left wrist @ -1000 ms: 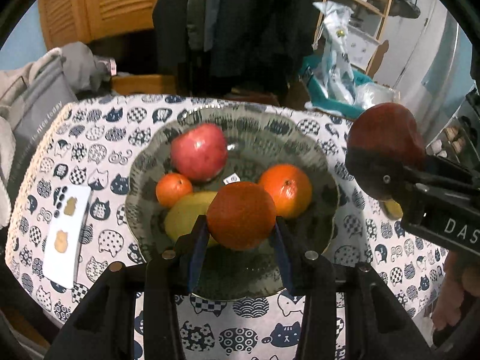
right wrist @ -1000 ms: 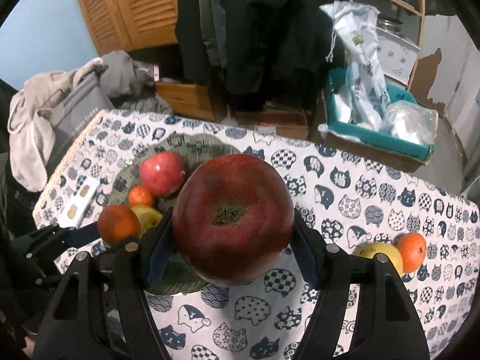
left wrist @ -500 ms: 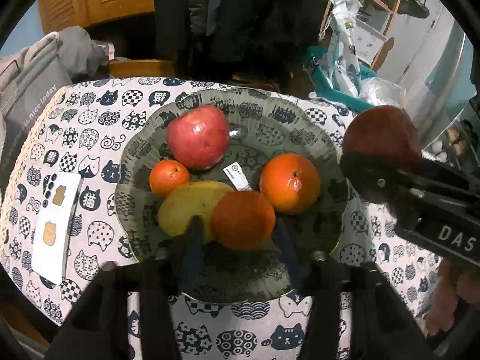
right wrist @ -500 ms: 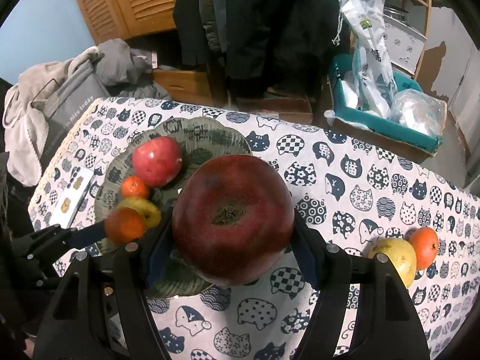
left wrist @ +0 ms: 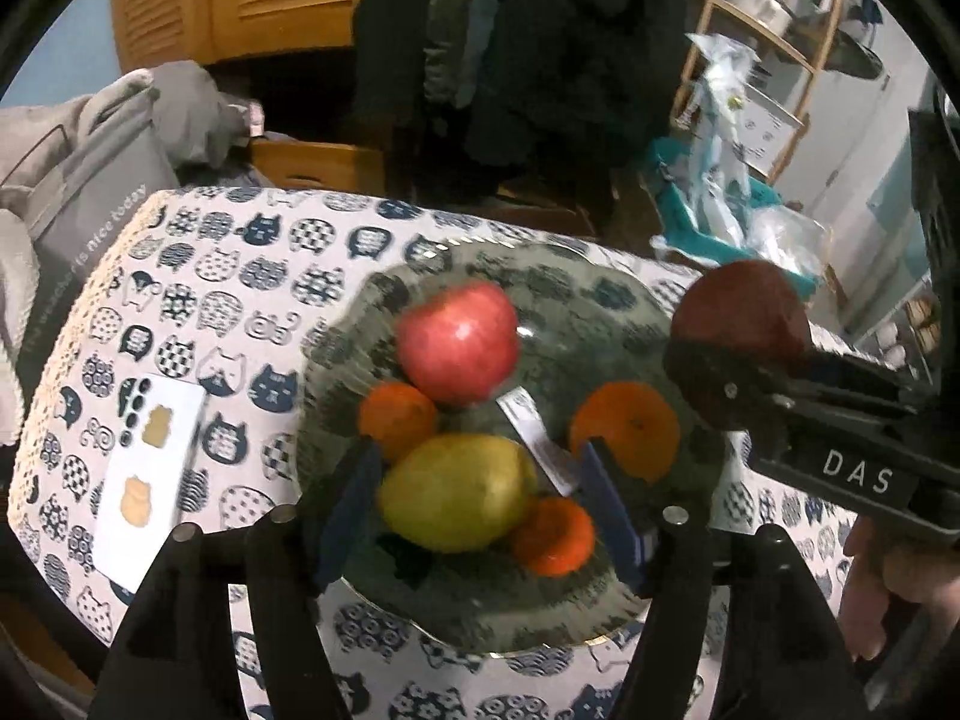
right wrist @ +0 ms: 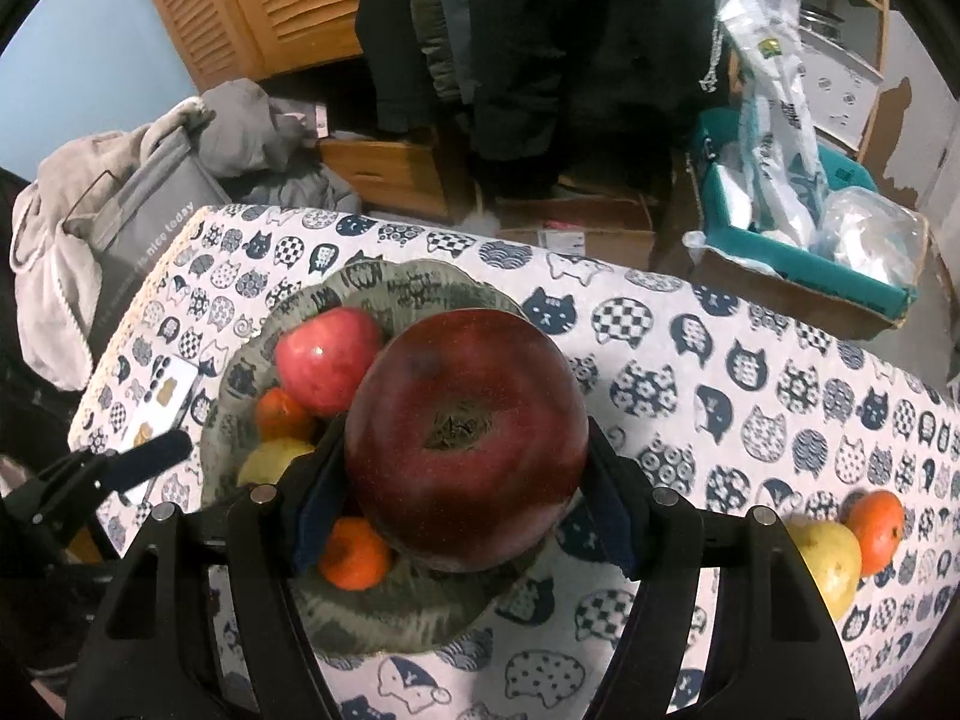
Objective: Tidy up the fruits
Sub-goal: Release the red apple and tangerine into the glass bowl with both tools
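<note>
Cat-patterned cloth covers the tabletop (right wrist: 750, 372), where a grey bowl (left wrist: 576, 300) holds a red apple (left wrist: 459, 342), a pear (left wrist: 456, 492) and oranges. Left hand-held gripper (left wrist: 480, 504) has just been opening; its jaws stand apart, pressing nothing. Right hand-held gripper (right wrist: 462, 510) clamps a dark red apple (right wrist: 468, 438) above the bowl.

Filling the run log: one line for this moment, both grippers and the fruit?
left gripper: just opened, orange released into bowl | right gripper: holding dark red apple over bowl | next: probably set apple down
</note>
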Motion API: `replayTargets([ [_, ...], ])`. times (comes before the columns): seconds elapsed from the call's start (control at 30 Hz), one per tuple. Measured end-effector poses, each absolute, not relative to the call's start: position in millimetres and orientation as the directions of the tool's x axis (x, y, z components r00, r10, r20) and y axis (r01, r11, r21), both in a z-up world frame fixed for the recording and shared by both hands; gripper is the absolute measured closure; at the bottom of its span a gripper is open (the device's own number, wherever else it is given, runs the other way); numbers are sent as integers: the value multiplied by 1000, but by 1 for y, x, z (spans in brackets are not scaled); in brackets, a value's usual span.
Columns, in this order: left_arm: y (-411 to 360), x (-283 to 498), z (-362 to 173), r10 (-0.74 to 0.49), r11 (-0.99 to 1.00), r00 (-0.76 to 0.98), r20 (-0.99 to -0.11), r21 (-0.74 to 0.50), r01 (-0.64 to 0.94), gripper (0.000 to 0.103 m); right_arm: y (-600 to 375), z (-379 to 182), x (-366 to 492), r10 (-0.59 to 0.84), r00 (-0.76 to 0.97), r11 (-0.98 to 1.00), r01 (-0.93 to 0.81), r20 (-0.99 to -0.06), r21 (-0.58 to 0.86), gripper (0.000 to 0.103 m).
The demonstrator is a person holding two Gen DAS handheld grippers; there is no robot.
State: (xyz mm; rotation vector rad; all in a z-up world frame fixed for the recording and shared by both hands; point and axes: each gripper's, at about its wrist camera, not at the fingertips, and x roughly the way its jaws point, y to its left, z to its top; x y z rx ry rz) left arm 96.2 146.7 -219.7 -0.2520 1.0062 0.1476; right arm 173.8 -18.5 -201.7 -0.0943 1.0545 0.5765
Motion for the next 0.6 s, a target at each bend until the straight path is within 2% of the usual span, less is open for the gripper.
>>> replayTargets([
  [0.37,186,114,-226,79,935,522,-849,-119,-335,33,12,-223,198,397,297,830,-519,-868,203,32],
  [0.6,195,122,-231,81,924,514,-854,-129,-360,33,24,-235,207,386,265,824,-529,-884,202,32],
])
